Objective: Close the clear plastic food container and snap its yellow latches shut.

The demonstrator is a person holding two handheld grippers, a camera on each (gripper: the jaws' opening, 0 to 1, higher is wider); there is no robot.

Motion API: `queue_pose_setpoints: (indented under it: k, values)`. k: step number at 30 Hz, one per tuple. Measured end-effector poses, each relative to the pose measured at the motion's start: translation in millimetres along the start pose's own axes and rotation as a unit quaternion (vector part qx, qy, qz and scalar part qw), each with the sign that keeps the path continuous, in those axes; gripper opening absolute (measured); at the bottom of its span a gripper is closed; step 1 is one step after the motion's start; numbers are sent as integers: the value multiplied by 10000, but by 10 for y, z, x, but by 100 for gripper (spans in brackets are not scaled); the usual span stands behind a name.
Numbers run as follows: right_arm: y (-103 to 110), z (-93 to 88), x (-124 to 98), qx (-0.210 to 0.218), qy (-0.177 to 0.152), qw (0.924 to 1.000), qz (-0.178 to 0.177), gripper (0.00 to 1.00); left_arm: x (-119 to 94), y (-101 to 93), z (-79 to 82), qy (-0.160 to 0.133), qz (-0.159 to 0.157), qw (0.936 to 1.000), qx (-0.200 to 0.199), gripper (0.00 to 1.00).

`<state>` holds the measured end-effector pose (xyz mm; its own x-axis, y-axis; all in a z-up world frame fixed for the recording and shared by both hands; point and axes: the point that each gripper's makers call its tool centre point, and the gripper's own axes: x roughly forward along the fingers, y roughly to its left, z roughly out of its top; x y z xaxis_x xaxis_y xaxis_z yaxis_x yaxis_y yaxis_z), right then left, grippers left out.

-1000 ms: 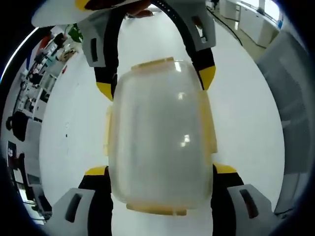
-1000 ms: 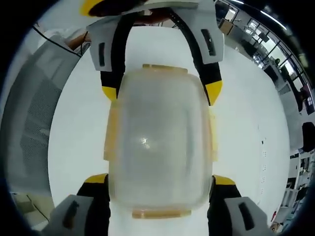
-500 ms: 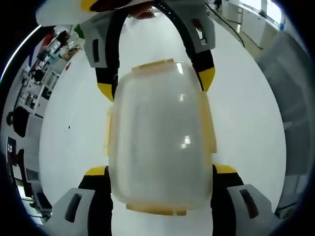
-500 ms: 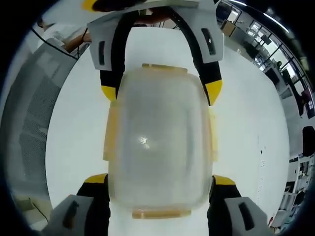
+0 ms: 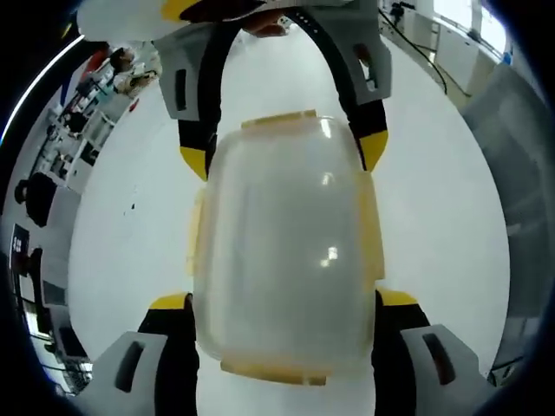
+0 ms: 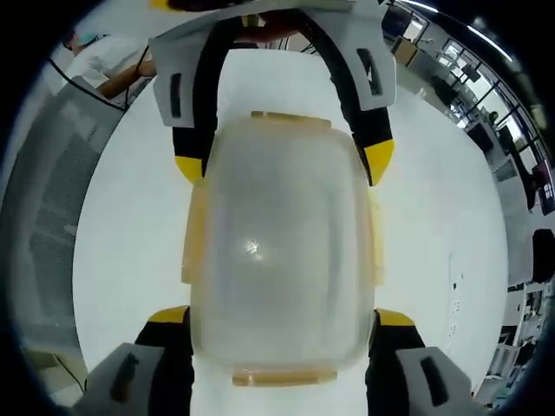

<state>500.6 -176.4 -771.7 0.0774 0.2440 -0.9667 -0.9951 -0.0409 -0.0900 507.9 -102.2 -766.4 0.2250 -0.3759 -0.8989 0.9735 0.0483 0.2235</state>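
White, bare tabletop (image 5: 451, 260) is seen beneath the work, with office furniture blurred at the edges. On it, between both tools, stands the clear rectangular plastic food container (image 5: 282, 251), lid seated, with yellow latches (image 5: 371, 234) visible along its four sides. It is judged light, hollow, fairly stiff yet slippery, so it is likely to slide under a one-sided push.

The left hand-held gripper (image 5: 282, 299) is spread wide, its yellow-tipped jaws flanking the near end of the container; whether they touch the walls cannot be told. The right hand-held gripper (image 6: 282, 312) is spread equally wide at the opposite end. Pressure is best applied on a latch flap while the opposite side is braced.
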Motion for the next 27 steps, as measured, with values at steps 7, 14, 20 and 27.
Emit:
queue_pose_setpoints:
  k: [7, 14, 20, 27]
  values:
    - [-64, 16, 8, 8, 8, 10000, -2, 83, 6, 70, -20, -14, -22, 10000, 9, 81]
    - [-127, 7, 21, -73, 27, 10000, 8, 83, 18, 113, -16, -29, -2, 10000, -68, 81]
    - [-124, 7, 31, -55, 50, 9999, -73, 84, 23, 115, -22, -30, 18, 10000, -29, 81]
    - [-114, 18, 34, 49, 4, 9999, -146, 84, 25, 128, -13, -38, 16, 10000, -36, 81]
